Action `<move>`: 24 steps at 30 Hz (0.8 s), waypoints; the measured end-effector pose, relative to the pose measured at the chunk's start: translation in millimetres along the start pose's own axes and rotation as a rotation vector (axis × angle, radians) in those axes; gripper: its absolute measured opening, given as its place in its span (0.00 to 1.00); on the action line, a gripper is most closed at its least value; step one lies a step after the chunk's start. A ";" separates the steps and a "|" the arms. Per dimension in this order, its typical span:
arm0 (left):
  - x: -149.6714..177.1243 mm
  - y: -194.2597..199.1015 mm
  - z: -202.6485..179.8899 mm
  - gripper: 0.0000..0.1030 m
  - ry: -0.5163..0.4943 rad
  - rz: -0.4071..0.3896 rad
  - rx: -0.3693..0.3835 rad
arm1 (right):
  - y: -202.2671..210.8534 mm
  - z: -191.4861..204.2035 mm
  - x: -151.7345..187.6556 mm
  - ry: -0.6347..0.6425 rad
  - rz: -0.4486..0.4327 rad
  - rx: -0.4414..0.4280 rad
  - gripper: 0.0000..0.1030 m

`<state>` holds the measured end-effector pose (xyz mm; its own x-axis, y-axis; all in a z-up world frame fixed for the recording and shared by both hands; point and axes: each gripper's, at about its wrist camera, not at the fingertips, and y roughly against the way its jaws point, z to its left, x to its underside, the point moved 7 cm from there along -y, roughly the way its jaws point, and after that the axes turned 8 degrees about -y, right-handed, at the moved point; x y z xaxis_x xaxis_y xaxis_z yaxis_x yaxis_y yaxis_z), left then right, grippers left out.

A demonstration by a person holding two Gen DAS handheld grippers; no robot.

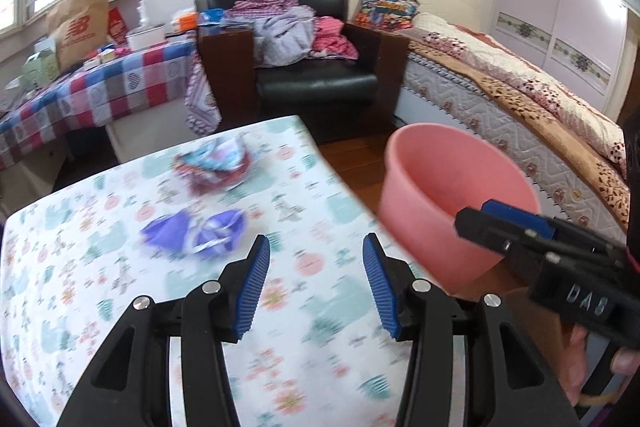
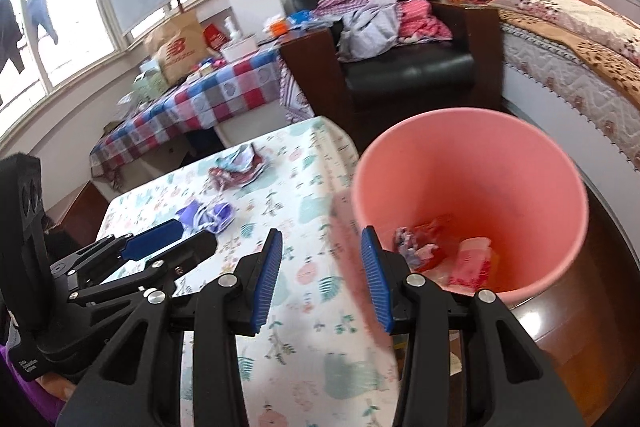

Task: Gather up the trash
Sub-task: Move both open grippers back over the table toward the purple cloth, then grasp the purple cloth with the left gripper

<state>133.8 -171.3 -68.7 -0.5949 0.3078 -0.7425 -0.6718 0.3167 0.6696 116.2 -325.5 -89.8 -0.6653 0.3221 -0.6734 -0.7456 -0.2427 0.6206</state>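
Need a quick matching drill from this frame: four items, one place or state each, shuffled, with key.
Items:
1. purple wrapper
2. pink bin
3. left gripper
4. pile of clothes

Places or states:
A. on the black armchair
B. beside the table, some trash already inside
C. open and empty, above the tablecloth
D. lying on the patterned tablecloth, nearest the left gripper

Pairs: 1-D, 2-B, 3-C, 4-A

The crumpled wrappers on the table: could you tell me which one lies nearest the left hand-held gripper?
The purple wrapper, just ahead of the open left hand-held gripper. The red and blue wrapper lies farther back on the table.
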 end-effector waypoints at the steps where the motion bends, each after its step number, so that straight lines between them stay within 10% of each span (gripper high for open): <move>1: 4.7 2.1 7.7 0.46 0.006 0.003 -0.012 | -3.1 4.2 1.6 0.006 0.009 -0.007 0.41; 24: 19.1 -33.9 129.3 0.48 0.277 0.069 -0.112 | -53.8 53.7 16.3 0.105 0.116 -0.065 0.41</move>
<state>202.3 -60.2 -103.1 -0.7282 0.0644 -0.6823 -0.6608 0.1980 0.7239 147.4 -258.0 -112.6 -0.7448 0.1923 -0.6390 -0.6621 -0.3328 0.6715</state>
